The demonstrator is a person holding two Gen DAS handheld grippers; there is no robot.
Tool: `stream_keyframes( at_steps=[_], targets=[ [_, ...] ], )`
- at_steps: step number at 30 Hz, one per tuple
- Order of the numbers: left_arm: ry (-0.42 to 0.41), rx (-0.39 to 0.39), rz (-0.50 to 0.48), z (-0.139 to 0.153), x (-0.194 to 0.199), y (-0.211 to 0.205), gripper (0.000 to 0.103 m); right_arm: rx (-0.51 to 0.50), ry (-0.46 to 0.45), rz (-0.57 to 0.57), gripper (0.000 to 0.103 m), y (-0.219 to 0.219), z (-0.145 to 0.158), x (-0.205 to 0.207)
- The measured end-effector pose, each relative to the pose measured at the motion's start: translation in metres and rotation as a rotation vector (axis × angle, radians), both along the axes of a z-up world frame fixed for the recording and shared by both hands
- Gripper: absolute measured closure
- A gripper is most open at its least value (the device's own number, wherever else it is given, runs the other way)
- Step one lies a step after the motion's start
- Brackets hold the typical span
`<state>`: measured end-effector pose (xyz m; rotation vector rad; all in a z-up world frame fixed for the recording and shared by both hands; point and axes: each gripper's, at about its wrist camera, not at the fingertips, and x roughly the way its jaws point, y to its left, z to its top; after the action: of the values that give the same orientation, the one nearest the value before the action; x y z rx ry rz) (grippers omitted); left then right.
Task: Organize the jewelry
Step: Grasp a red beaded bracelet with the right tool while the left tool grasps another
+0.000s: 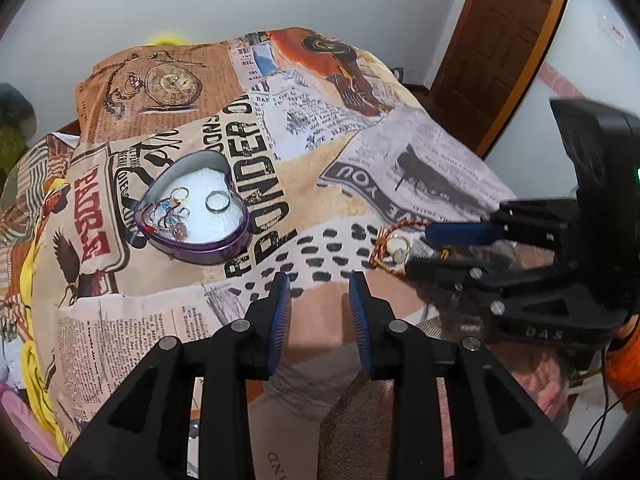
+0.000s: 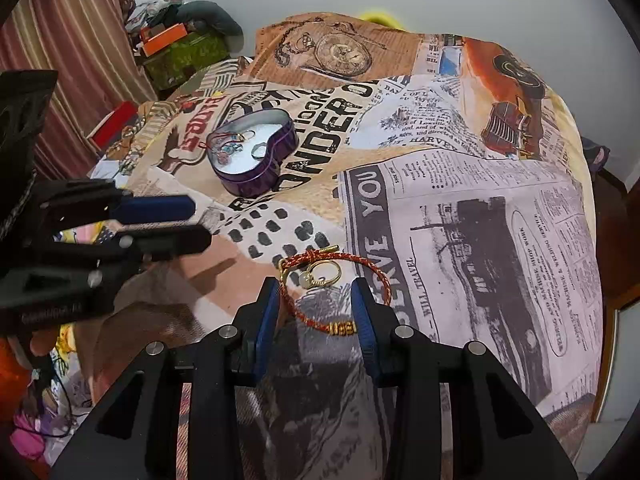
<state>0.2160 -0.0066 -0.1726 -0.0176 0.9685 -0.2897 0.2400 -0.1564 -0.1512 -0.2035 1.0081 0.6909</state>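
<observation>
hovering over a bed covered with a newsprint-pattern sheet [image 2: 460, 208], both tongs angled down at it. a purple heart-shaped tin [image 1: 192, 216] sits open on the sheet, lined white, already holding a few pieces: a plain ring [image 1: 218, 202] on its own and a tangle of small hoops and beads [image 1: 172, 216] on the other side.

still out on the sheet: a red-and-gold cord bracelet [image 2: 340, 280] with a gold ring [image 2: 324, 274] lying inside its loop. ring and cord touch or nearly so (can't tell which).

right tongs [image 2: 316, 312]: jaws partly apart, nothing pinched. they straddle the near part of the bracelet, the cord running between the blue pads, pads not pressing on it. left tongs [image 1: 320, 304]: jaws also partly apart and empty, over bare sheet between tin and bracelet, nearer the bracelet.

step in hand, as i read it: lining up the right tongs for a pick from the bracelet-and-ring pile, for the tin.

next move likely calls for choosing one piece and closing squarely on it. cord is thin and limp, sheet is soft and rumpled, so the pads may catch fabric or drag the ring along. then a carry over to the tin, well apart from here, and a release inside its rim.
</observation>
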Motion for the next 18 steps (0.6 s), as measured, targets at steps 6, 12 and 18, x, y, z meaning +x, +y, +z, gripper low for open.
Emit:
stream_keyframes(
  at_steps=[6, 12, 18],
  targets=[
    [0.021, -0.013, -0.003, -0.010, 0.002, 0.002, 0.073, -0.024, -0.008, 0.015, 0.070, 0.005, -0.008, 0.005],
    [0.042, -0.032, 0.007, -0.017, 0.005, 0.003, 0.073, -0.031, -0.028, 0.009, 0.074, 0.007, -0.012, 0.004],
    [0.038, -0.033, -0.003, -0.016, 0.006, -0.003, 0.073, -0.065, -0.062, 0.030, 0.095, 0.008, -0.009, -0.001]
  ],
)
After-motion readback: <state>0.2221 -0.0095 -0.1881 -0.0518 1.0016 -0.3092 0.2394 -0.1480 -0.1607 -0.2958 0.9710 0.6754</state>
